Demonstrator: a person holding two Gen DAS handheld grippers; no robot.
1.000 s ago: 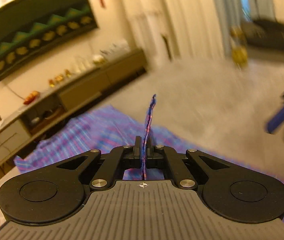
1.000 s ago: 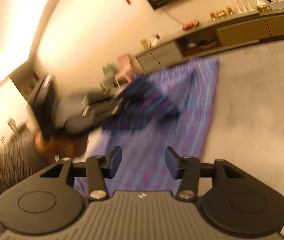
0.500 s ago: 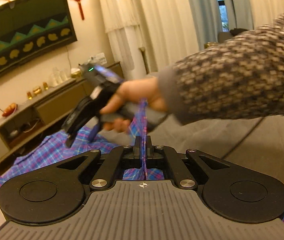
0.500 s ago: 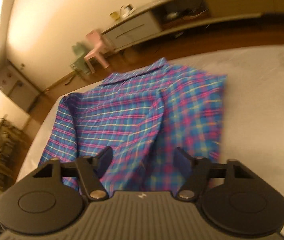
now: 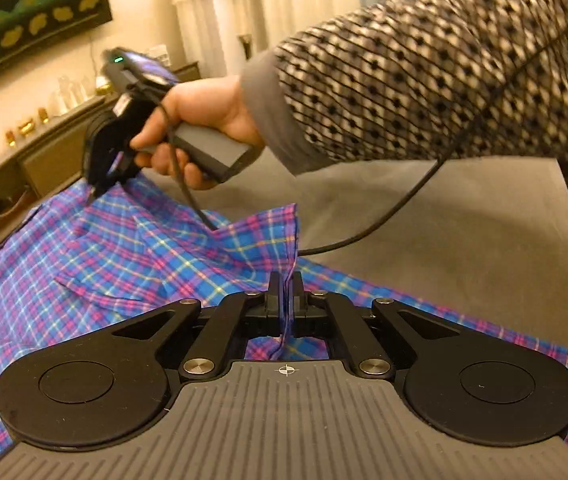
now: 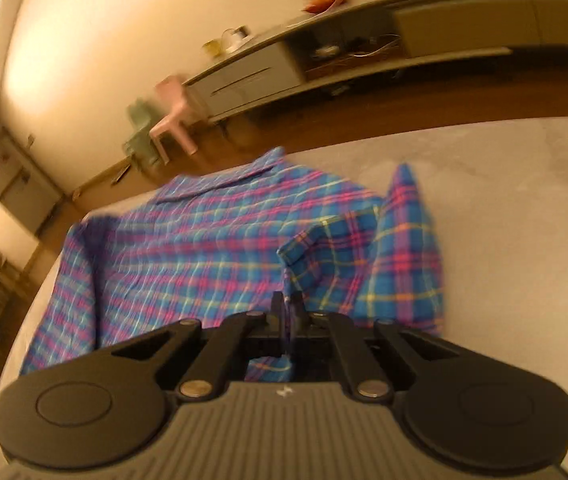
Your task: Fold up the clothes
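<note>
So the plaid shirt (image 6: 204,240) is spread on a grey bed (image 6: 523,200), collar at the far end, toward the wood floor (image 6: 363,120) and the long low cabinet (image 6: 403,28) along the wall.

Left gripper (image 5: 285,300) has its jaws pinched tight on a fold of the shirt (image 5: 132,264). The fabric stands up as a thin ridge between the fingers and rises to a peaked corner just past them. Rest of the shirt lies flat to the left and near side.

Right gripper (image 6: 287,312) is also clamped on shirt fabric, with a small flap poking up between the jaws. Just right of it, another part of the shirt is lifted into a tall pointed flap, and a folded-over corner sits between that and the main body.

From the left wrist view you can see the right gripper (image 5: 102,184) out ahead on the far left, tips down on the cloth. The hand (image 5: 204,128) holding it comes in from the right in a patterned sleeve (image 5: 423,80), with a black cable (image 5: 383,224) trailing down across the bed.

Far left there's a pink chair (image 6: 174,116) and a green one (image 6: 140,136) by the wall. Right view is a bit blurry.
</note>
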